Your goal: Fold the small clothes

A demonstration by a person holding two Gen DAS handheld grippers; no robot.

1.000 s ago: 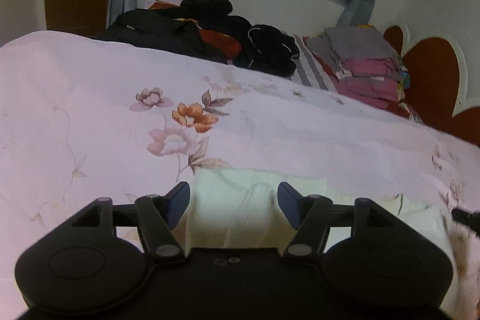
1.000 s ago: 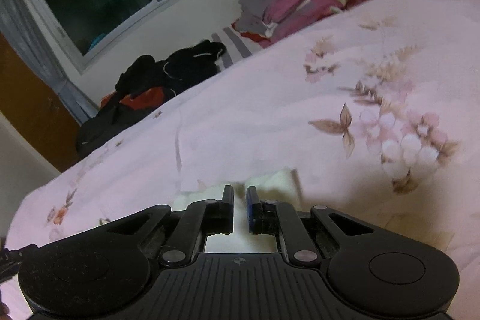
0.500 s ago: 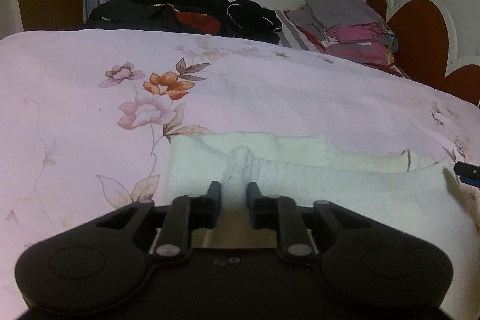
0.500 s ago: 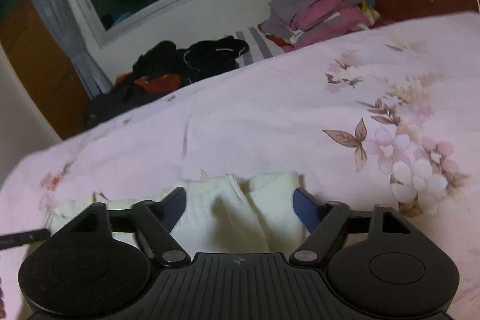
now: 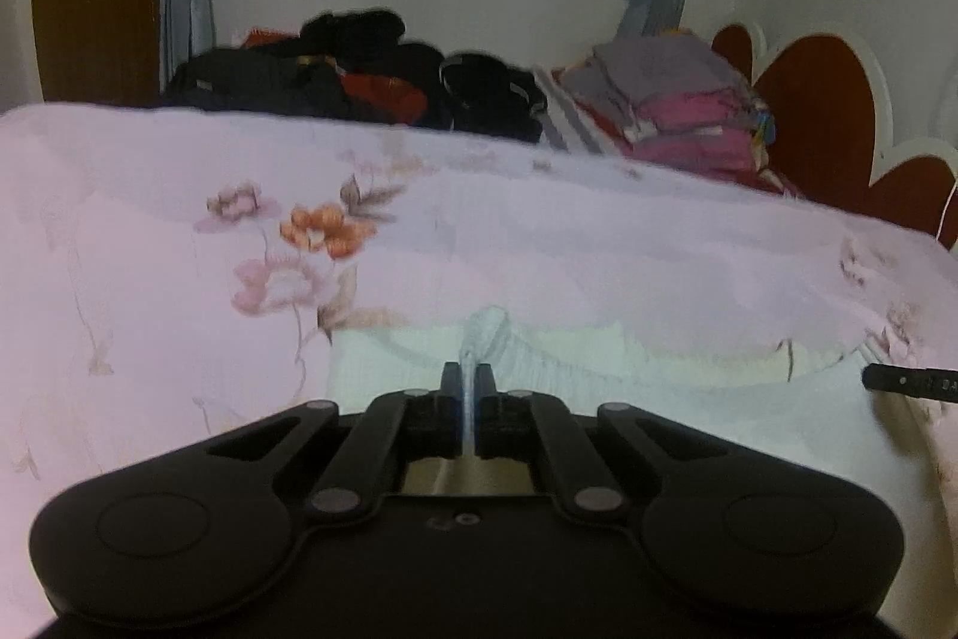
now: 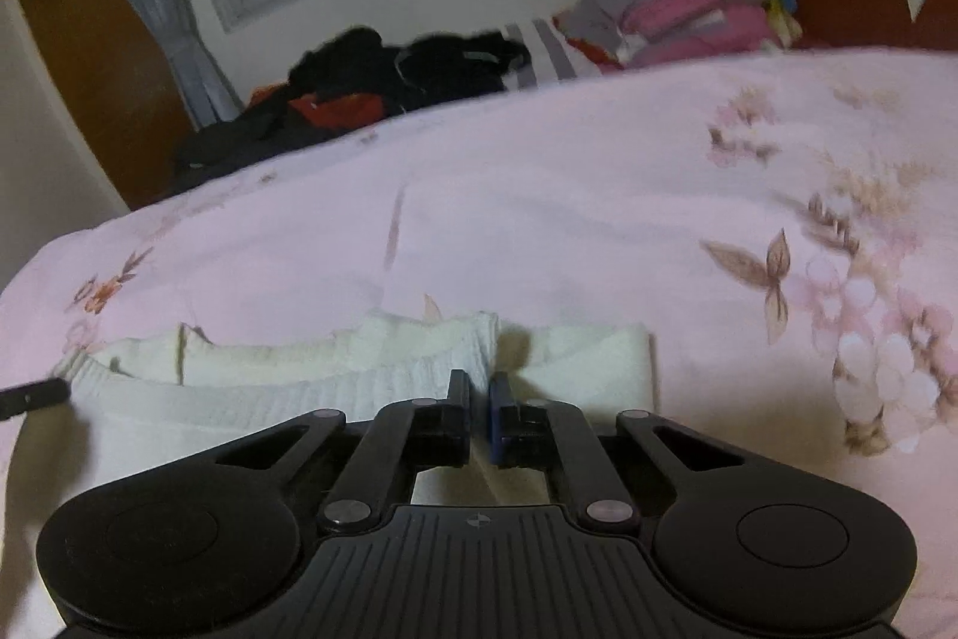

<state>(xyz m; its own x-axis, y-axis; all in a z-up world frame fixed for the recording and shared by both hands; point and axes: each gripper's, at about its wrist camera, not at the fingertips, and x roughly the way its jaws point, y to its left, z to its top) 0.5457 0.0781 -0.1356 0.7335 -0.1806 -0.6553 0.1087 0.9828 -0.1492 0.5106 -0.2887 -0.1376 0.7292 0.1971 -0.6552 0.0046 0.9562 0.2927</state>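
Note:
A small white ribbed garment lies spread on the pink floral bedsheet. My left gripper is shut on a raised pinch of cloth at the garment's upper edge, towards its left end. In the right wrist view the same garment stretches off to the left. My right gripper is shut on a fold of it near its right end. The tip of the right gripper shows at the right edge of the left wrist view. At the left edge of the right wrist view is the tip of the left gripper.
At the far side of the bed lies a heap of dark clothes. A stack of folded grey and pink clothes sits beside the red headboard. A window and curtains are behind. The sheet runs wide to either side.
The left jaws went from wide open to shut on the pinched cloth. The right jaws opened around a fold, then shut on it. Both views rolled slightly.

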